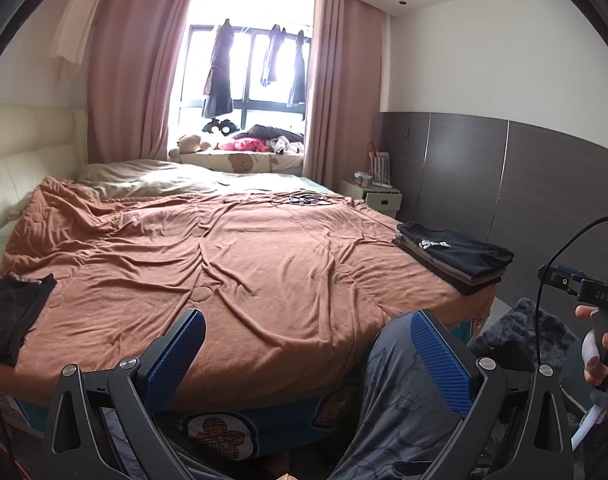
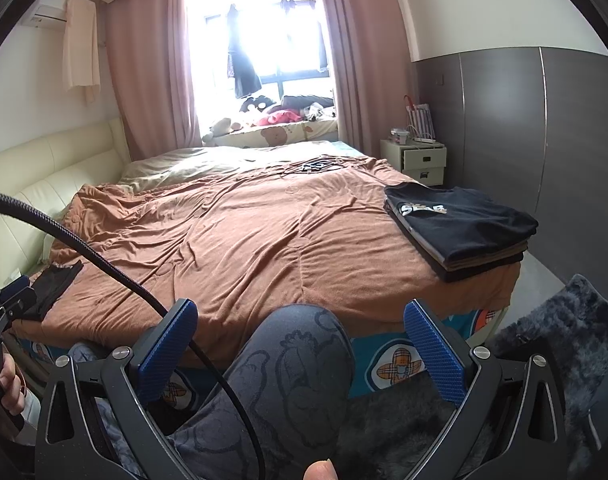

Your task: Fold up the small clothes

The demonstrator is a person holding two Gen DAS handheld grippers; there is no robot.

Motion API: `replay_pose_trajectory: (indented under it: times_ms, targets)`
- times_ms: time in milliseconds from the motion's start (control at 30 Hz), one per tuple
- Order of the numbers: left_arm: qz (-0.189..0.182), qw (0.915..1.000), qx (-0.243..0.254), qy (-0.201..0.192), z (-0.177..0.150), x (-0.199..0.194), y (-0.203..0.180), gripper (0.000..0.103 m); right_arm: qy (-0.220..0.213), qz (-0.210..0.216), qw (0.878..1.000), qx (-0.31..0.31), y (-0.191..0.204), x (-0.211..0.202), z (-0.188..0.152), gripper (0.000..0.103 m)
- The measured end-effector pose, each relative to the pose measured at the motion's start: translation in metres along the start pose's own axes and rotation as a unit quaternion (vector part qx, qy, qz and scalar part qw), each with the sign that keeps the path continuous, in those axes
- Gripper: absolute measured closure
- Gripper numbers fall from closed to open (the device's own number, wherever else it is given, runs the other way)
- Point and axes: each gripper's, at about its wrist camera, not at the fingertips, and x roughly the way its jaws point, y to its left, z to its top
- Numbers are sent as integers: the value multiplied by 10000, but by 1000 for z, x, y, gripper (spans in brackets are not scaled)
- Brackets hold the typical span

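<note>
Clothes lie in two places on the bed (image 1: 244, 264). A neat stack (image 1: 456, 258) of folded garments sits at the right near corner, a black shirt (image 2: 460, 220) with white lettering on top and brown, grey and dark layers showing as thin bands along its edge. At the left edge, near the front, lies a black garment (image 1: 14, 316), flat but loosely laid, one end slightly rumpled.

Judging from this, most of the folding looks done: the stack is square and several pieces deep. The black garment looks like the piece left to fold, though whether it is already half folded cannot be told from here. The middle of the bed is bare of clothes.

The left gripper (image 1: 308, 356) and the right gripper (image 2: 300, 352) both hang low at the front edge of the bed, jaws spread wide and holding nothing. Their pads (image 2: 436, 356) are blue with a fine ribbed weave, set in dark angular frames.

The bed's cover is a soft rust-brown fabric, creased all over in long shallow wrinkles. The garments look thin and limp, likely a jersey knit. A dark shaggy rug (image 2: 560, 344) lies on the floor by the right corner.
</note>
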Motion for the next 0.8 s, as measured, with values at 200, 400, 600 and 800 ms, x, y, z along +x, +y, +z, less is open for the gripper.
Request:
replay_pose_trajectory:
  times_ms: [200, 400, 600, 800]
  targets:
    - [25, 10000, 4, -12, 0, -3, -2, 0, -9, -8, 10000, -13, -2, -2, -1, 0]
    - [44, 10000, 22, -55, 0, -8, -4, 0, -22, -2, 10000, -24, -8, -4, -3, 0]
    - [30, 9999, 47, -113, 2, -15, -6, 0, -78, -14, 10000, -25, -14, -11, -4, 0]
    - [88, 9998, 18, -189, 2, -23, -7, 0, -140, 2, 9999, -101, -18, -17, -7, 0]
